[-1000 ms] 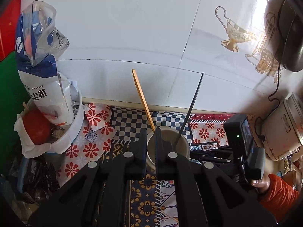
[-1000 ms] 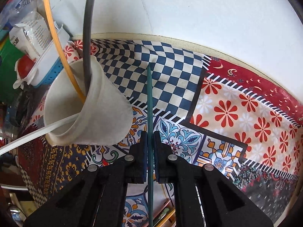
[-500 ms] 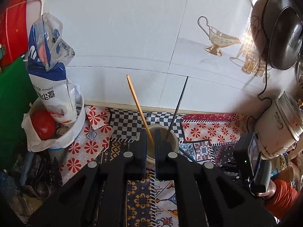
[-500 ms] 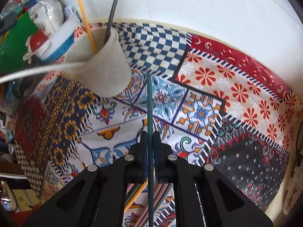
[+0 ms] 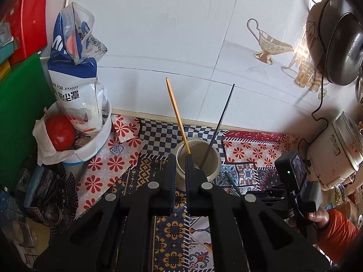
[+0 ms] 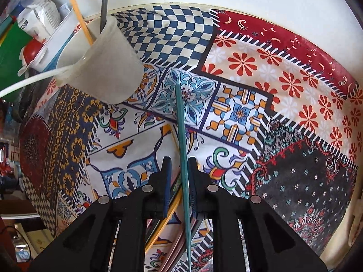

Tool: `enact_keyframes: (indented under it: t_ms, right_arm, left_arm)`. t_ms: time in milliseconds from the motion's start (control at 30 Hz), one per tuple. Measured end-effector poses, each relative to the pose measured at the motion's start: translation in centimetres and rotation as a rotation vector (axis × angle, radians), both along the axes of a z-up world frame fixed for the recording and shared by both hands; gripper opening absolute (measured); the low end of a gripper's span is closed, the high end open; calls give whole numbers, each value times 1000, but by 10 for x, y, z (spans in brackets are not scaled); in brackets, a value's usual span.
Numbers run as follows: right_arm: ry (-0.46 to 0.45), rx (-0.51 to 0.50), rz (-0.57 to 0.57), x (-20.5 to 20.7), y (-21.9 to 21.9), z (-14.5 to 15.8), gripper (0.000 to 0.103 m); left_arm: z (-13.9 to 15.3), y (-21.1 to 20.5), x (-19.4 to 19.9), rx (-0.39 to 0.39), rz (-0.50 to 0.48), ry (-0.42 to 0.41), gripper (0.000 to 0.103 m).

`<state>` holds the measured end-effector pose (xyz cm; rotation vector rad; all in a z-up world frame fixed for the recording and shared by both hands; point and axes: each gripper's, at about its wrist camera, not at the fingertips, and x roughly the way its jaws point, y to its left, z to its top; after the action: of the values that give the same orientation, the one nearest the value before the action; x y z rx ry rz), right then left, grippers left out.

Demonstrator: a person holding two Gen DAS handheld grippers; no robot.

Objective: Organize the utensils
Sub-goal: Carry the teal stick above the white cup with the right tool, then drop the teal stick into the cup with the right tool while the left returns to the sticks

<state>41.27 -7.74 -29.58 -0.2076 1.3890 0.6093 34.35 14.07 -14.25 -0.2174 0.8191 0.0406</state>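
A beige cup stands on the patterned tablecloth, with a yellow chopstick and a dark one upright in it. My left gripper is shut just in front of the cup, and nothing shows between its fingers. In the right wrist view a white stick runs from the cup off the left edge. My right gripper points down at the cloth to the right of the cup. Its jaws are opening, and a green chopstick stands loose between them against the right finger.
More chopsticks lie on the cloth under the right gripper. A white tub holding a bag and a red tomato sits at the left by a green board. A rice cooker is at the right, and a pan hangs on the tiled wall.
The right gripper has drawn back from the cup and its jaws have parted from the green chopstick. The left gripper has pulled back a little, so the cup looks smaller.
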Motion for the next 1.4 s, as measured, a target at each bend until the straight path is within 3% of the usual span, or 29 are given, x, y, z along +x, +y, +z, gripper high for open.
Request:
enact_keyframes:
  t_ms: [200, 333, 433, 700, 800, 933, 1000, 1267, 1400]
  right_arm:
    - [-3, -57, 7, 21, 20, -18, 14]
    - [-51, -93, 25, 20, 34, -19, 7]
    - [-71, -65, 6, 11, 35, -9, 6]
    - [-227, 93, -66, -9, 14, 81, 6]
    - [-304, 161, -79, -11, 9, 119, 6]
    - [-405, 245, -85, -15, 9, 166, 6]
    - [-445, 280, -85, -15, 18, 183, 6]
    - [-568, 370, -80, -7, 47, 224, 6]
    - [-586, 361, -60, 0, 70, 215, 6]
  left_arm:
    - [1, 5, -4, 3, 12, 2, 5]
    - [1, 5, -4, 0, 14, 4, 5]
    - [2, 4, -5, 1, 11, 0, 5]
    - [4, -4, -9, 20, -7, -2, 5]
    - [-1, -6, -16, 33, -13, 16, 14]
    - [-13, -2, -28, 40, 3, 48, 42]
    - [-22, 0, -34, 32, 14, 73, 46]
    - [-68, -3, -45, -27, 10, 207, 46]
    - [-88, -9, -49, -56, 16, 250, 46]
